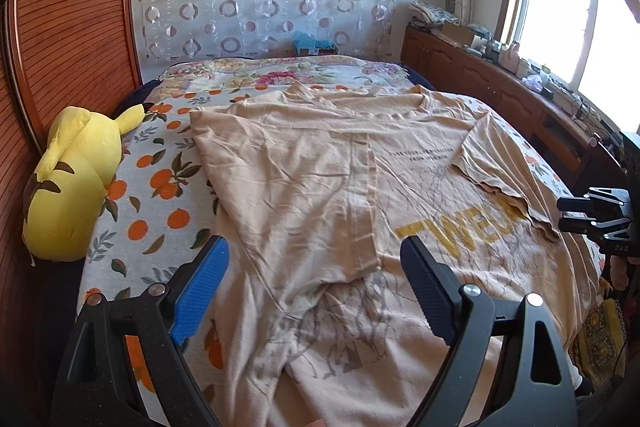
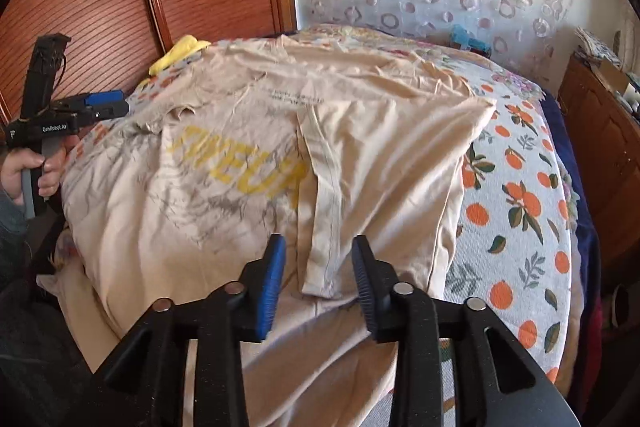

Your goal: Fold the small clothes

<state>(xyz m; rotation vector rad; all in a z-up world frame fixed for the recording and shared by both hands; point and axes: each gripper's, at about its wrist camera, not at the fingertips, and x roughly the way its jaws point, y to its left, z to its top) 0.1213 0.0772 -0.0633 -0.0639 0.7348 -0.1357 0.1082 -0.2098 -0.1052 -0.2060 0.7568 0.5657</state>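
**Beige T-shirt partly folded on the bed, both tongs released**

From the left wrist view, you are holding the left tongs (image 1: 314, 259) spread wide above the near part of a crumpled beige cotton T-shirt with yellow lettering (image 1: 320, 167). Nothing is sitting between the blue pad and the black pad; both are hovering clear of the cloth. The T-shirt is lying spread across the bed with the white, orange-fruit-printed cover (image 1: 160, 187), one side panel folded over the middle so that its hemmed edge is running down the centre, and a sleeve lying folded in on the lettered side. A yellow plush toy with black-tipped ears (image 1: 76, 179) is resting at the left edge of the bed, against the brown ribbed wooden panel (image 1: 68, 27). The right tongs (image 1: 562, 215) are showing at the right edge of this view, just beside the shirt's edge.

From the right wrist view, you are keeping the right tongs (image 2: 320, 251) partly parted, with the lower end of the folded hem strip lying below and between the tips, not pinched. The T-shirt (image 2: 380, 155) is filling the middle of the bed (image 2: 516, 211). At the left edge your hand (image 2: 30, 173) is gripping the handle of the left tongs (image 2: 120, 107), which are poised near the shirt's far side.
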